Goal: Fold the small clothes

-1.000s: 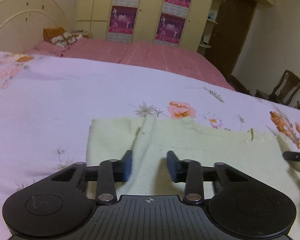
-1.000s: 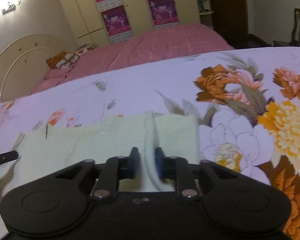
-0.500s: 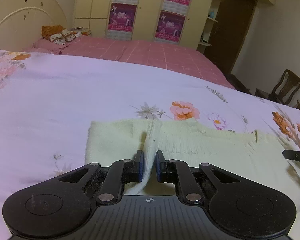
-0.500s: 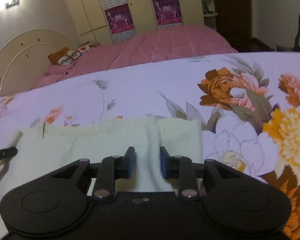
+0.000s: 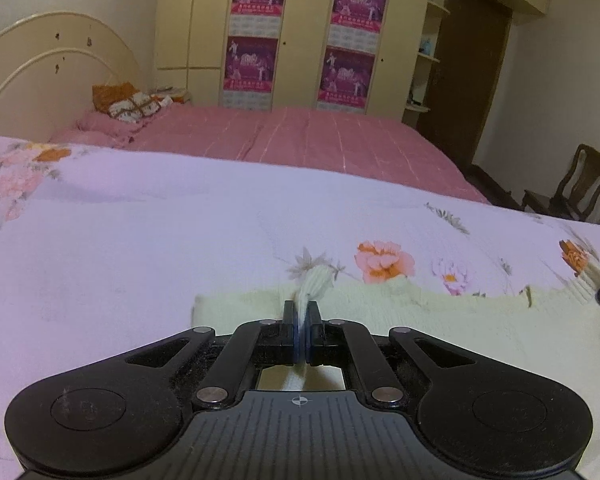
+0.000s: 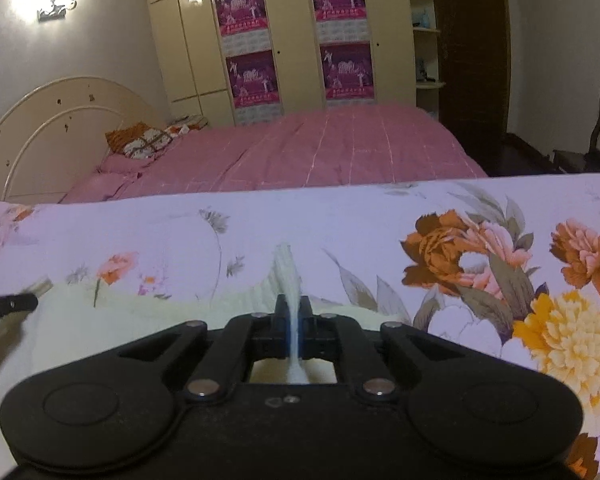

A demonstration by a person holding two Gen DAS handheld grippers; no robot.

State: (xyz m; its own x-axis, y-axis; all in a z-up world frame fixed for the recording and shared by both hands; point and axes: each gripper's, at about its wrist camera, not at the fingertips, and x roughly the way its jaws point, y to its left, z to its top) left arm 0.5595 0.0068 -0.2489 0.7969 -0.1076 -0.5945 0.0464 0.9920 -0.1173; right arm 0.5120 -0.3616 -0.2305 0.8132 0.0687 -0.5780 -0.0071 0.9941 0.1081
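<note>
a floral bedsheet (image 5: 140,248) carries a pale yellow-green knit garment (image 5: 460,332), lying flat along its near edge, ribbed and soft. the left gripper (image 5: 302,320) and right gripper (image 6: 294,318) each pinch a raised fold of it tight.

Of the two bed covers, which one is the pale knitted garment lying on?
The pale knitted garment lies on the near lilac floral cover, not the plain pink checked cover behind it by the wardrobe.

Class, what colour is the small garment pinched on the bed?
Pale yellow-green knit garment; clearest in the left wrist view.
</note>
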